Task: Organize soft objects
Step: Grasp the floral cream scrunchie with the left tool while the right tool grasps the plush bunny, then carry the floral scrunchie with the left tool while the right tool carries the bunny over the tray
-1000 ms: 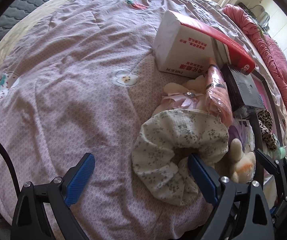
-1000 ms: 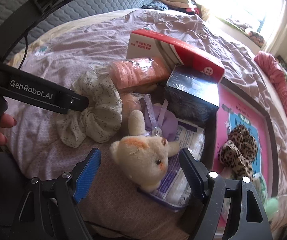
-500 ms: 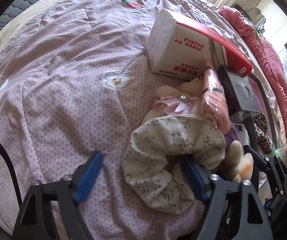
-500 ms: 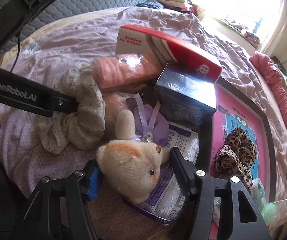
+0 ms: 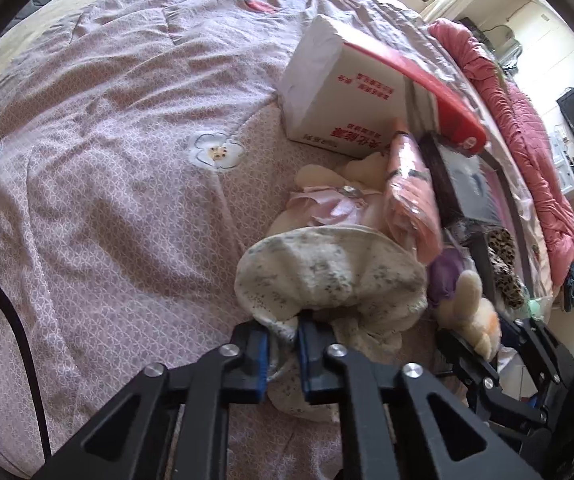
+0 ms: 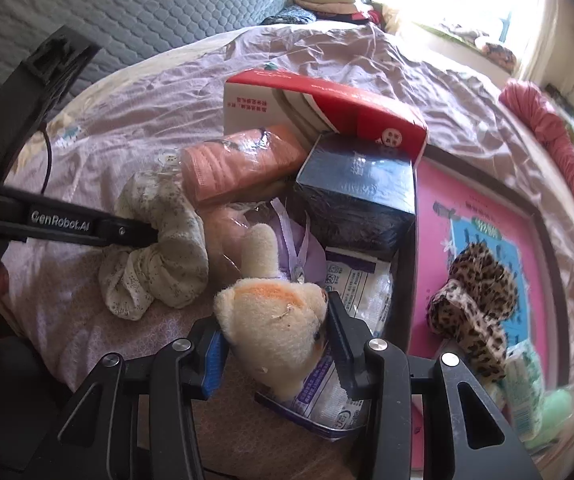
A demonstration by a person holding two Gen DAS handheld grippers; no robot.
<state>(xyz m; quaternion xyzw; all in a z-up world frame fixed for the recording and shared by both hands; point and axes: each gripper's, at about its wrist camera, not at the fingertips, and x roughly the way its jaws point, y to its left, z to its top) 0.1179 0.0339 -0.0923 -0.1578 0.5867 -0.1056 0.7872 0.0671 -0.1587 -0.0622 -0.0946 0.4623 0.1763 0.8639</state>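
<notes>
A cream floral scrunchie [image 5: 327,268] lies on the lilac quilt [image 5: 107,160], and my left gripper [image 5: 283,320] is shut on its near edge, bunching the cloth. The right wrist view shows the same scrunchie [image 6: 167,256] pinched at the tip of the left gripper [image 6: 147,236]. A cream plush toy [image 6: 263,304] with an orange patch rests on a wipes packet [image 6: 359,288]. My right gripper [image 6: 275,316] is closing on the toy's head, both pads pressing into the fur. The left wrist view shows this plush toy [image 5: 471,312] to the right.
A red and white box [image 6: 327,104], a dark box [image 6: 359,192] and a wrapped orange pack [image 6: 239,160] crowd behind the toys. A dark-framed pink board [image 6: 487,216] holds a leopard scrunchie [image 6: 475,300]. Another plush in a pink dress [image 5: 335,196] lies beside the floral scrunchie.
Both pairs of jaws stood wide a second ago. The left has closed onto the scrunchie's edge. The right has closed around the plush toy's head, which has lifted towards the camera.
</notes>
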